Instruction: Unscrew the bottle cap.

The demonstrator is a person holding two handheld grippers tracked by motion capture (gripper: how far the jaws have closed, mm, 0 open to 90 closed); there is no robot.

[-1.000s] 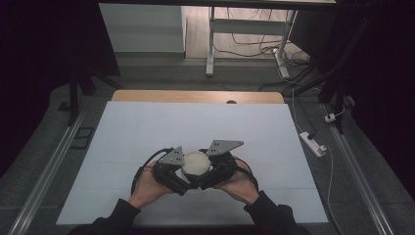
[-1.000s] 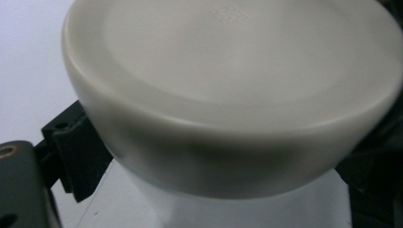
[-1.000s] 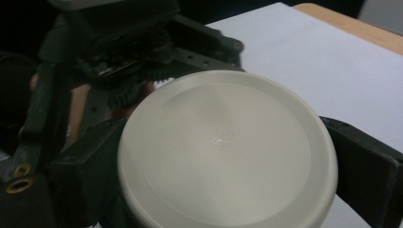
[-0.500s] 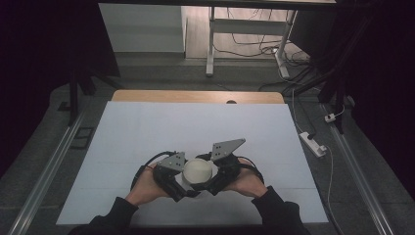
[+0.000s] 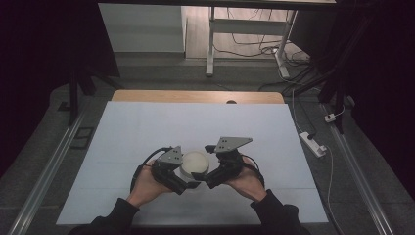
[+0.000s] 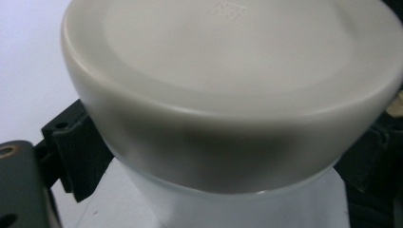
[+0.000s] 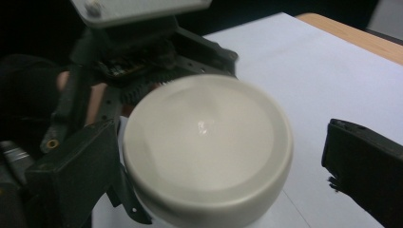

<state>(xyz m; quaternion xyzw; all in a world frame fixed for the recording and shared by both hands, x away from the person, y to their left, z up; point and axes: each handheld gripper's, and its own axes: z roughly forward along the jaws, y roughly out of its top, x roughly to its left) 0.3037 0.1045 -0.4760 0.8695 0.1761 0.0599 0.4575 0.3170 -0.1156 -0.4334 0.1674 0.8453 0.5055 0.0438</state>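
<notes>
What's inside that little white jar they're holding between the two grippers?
That cannot be told. A cream lid caps the white jar, covering its mouth, and the frosted wall below hides any contents. Under the jar lies the pale table sheet.

A white jar (image 6: 228, 204) with a rounded, off-white lid (image 6: 228, 76) looms close between the left hand-held gripper (image 6: 223, 156)'s black jaws, above the pale table (image 6: 23, 61).

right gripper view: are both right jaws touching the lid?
No. The jaw at the view's right stands clear of the lid, with bare white table between them; the other jaw sits close beside it.
</notes>
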